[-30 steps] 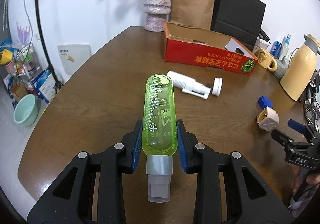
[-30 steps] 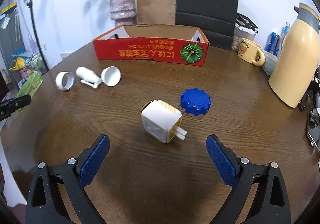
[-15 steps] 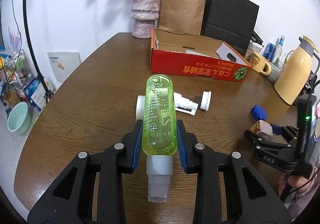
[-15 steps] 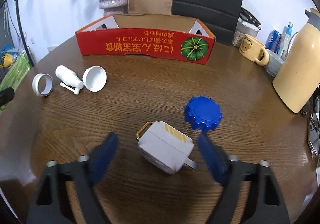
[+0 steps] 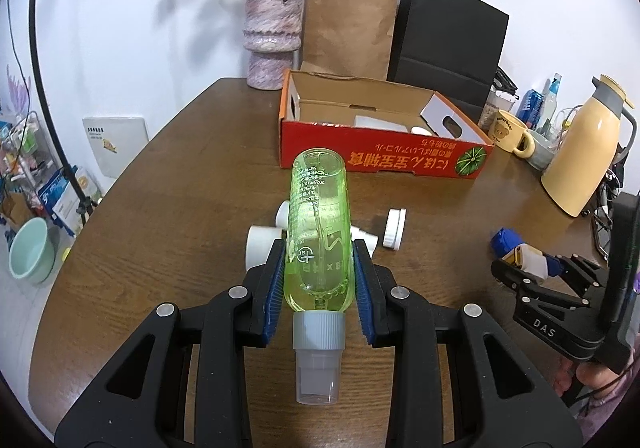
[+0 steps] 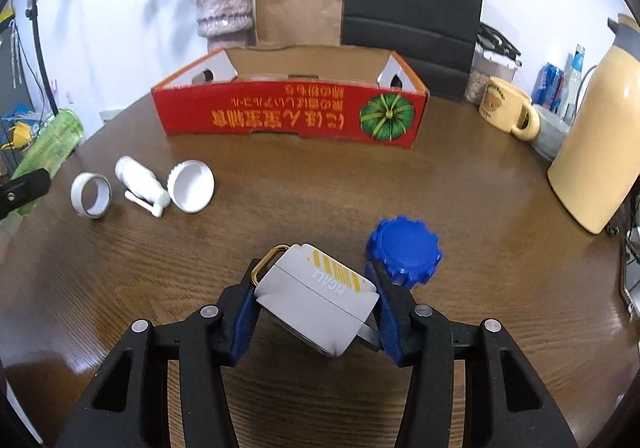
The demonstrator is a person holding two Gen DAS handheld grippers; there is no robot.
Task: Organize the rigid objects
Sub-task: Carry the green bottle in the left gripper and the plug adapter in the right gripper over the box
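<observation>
My left gripper (image 5: pixel 319 248) is shut on a clear green bottle (image 5: pixel 318 204), grey cap toward the camera, held above the brown table (image 5: pixel 168 208). In the right wrist view the bottle (image 6: pixel 52 144) shows at the far left. A white charger cube (image 6: pixel 316 300) with a gold loop sits between the blue pads of my right gripper (image 6: pixel 314 280); its jaws are closing and both pads touch the cube's sides. A blue ridged cap (image 6: pixel 404 246) lies just right of the cube. The red cardboard box (image 6: pixel 288 116) stands open at the back.
A white ring (image 6: pixel 91 195), a small white bottle (image 6: pixel 140 180) and a white lid (image 6: pixel 191 186) lie left of centre. A yellow thermos (image 6: pixel 596 136), a mug (image 6: pixel 506 112), a vase (image 6: pixel 226 8) and paper bags (image 6: pixel 412 8) line the far edge.
The right jaws went from wide open to closed around the charger cube as that gripper moved forward. The left gripper carried the green bottle nearer to the red box.
</observation>
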